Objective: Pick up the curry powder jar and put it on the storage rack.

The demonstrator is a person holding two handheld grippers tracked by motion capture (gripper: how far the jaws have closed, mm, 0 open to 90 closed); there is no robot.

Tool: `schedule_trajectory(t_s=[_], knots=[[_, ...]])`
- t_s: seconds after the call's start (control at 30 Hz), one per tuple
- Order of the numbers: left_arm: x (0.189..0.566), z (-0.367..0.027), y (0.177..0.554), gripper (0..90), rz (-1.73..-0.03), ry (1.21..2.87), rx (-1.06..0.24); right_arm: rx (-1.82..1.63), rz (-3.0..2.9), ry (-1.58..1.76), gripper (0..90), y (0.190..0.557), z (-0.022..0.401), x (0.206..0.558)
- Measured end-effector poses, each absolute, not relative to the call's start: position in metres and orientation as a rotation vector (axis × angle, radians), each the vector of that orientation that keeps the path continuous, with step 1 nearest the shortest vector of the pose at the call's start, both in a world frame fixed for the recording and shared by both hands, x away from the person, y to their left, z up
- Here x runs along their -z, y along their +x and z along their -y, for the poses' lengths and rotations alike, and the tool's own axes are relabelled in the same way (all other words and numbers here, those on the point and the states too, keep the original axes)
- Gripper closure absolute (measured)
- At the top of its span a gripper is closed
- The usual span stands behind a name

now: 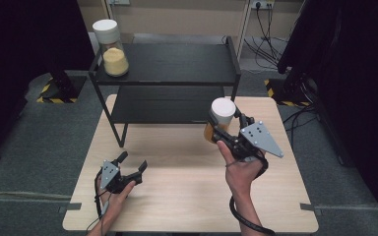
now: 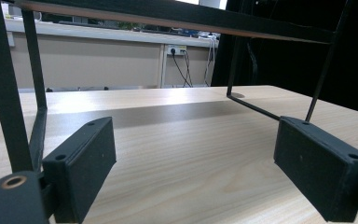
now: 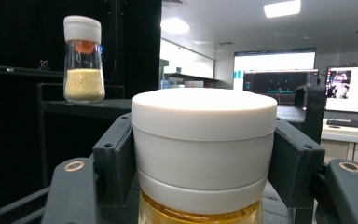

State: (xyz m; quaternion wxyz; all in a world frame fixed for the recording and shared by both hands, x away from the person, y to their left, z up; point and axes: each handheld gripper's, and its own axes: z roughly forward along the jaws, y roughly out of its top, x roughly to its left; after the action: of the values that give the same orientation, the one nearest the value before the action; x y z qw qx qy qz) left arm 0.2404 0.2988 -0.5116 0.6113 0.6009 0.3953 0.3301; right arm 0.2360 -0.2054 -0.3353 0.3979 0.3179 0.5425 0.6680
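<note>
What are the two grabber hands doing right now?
Left gripper: open, holding nothing, low over the light wooden table.
Right gripper: closed on the white-lidded glass jar of amber liquid.

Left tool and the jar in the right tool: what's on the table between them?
Nothing: in the high view only bare table lies between the open left tool and the white-lidded jar held by the right tool.

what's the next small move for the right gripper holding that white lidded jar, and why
Probably carry the jar up and forward toward the top shelf of the black rack. The right gripper is clamped on its white lid, holding it above the table, and a similar jar already stands at the shelf's left end, with bare space to its right.
</note>
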Motion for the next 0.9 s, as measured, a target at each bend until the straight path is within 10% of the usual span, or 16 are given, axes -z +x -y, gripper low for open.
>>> schedule_trajectory(t_s=[0.9], knots=[[0.512,-0.299,0.24,12.1,-0.913,1.385,-0.763,-1.71,-1.333,0.792,34.1,0.251,0.195,0.294]])
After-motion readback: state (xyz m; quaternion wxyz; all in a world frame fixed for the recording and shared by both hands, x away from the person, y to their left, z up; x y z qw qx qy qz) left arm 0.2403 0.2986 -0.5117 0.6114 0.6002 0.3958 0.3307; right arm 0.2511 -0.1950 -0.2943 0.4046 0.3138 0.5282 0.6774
